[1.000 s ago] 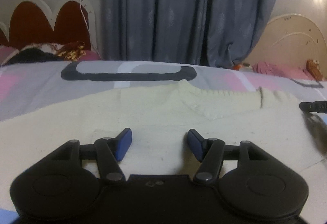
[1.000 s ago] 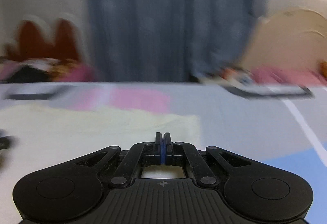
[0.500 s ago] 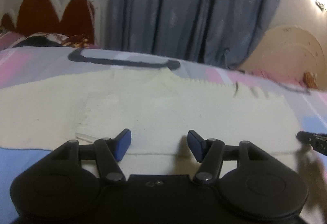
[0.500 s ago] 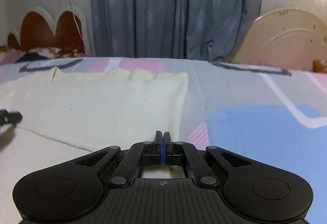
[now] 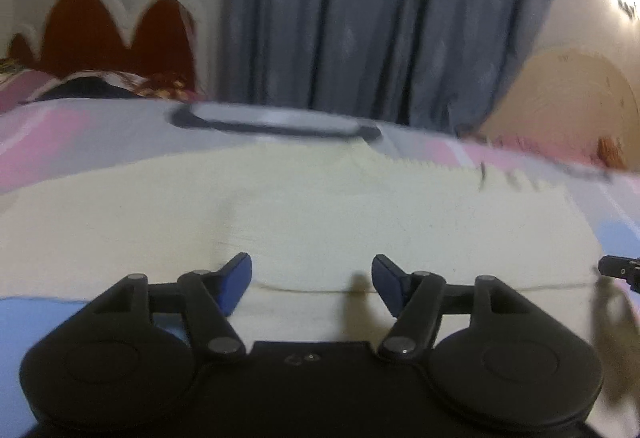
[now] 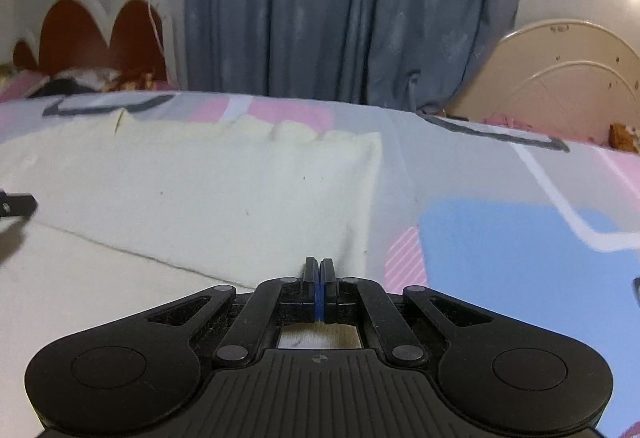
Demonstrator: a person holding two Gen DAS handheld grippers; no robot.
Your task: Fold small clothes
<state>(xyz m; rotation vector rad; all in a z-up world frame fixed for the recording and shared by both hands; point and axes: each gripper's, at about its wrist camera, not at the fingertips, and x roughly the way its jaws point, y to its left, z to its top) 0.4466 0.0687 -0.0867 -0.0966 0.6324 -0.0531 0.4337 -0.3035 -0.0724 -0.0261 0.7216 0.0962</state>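
A cream knitted sweater (image 5: 320,214) lies flat on the bed, folded over on itself, with a fold edge running across near my fingers. It also shows in the right wrist view (image 6: 200,198). My left gripper (image 5: 312,274) is open and empty, low over the sweater's near fold edge. My right gripper (image 6: 319,270) is shut, at the sweater's right edge; nothing shows between its pads. The right gripper's tip shows at the far right of the left wrist view (image 5: 620,270).
The bed cover (image 6: 520,238) is patterned in pink, blue and grey. Grey curtains (image 6: 340,6) hang behind. A red headboard (image 5: 112,34) stands at the back left and a cream headboard (image 6: 568,70) at the back right.
The left wrist view pulled back from the sweater's neckline to its near fold edge. The right gripper stayed shut and settled at the sweater's right edge.
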